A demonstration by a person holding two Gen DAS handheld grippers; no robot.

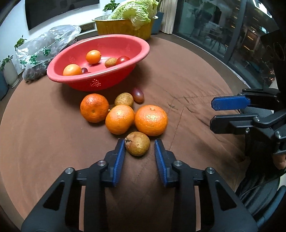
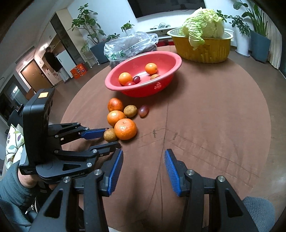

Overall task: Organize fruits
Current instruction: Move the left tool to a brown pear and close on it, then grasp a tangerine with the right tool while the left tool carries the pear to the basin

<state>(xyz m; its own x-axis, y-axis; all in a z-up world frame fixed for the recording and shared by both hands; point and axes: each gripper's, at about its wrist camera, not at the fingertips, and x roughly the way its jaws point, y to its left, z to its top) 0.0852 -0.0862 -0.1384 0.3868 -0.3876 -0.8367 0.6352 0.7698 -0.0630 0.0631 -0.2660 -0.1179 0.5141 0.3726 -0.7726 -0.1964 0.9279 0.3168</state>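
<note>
Left gripper (image 1: 139,143) sits low over the brown tablecloth (image 1: 196,89), jaws spread to either side of a small brown fruit (image 1: 137,143); left pad touches or nearly touches its skin, right pad stands just clear, so not clamped. Right gripper (image 2: 143,153) hovers nearer the table edge, jaws wide apart, nothing between them.

Just behind the brown fruit, touching it: two oranges side by side (image 1: 151,120) and (image 1: 119,119). A third, darker orange (image 1: 94,107) lies to their left. Behind these a second brown fruit (image 1: 124,100) and a small reddish-purple fruit (image 1: 138,95), the latter slightly apart from the cluster.

Further back, red colander bowl (image 1: 100,83) stands just beyond the pile. Inside: two oranges, one brown fruit, and small dark red fruits; exact count of the red ones uncertain.

Far edge: clear plastic bag (image 1: 44,48) left of bowl; yellow tub (image 1: 123,27) holding a napa cabbage (image 1: 135,10)
</note>
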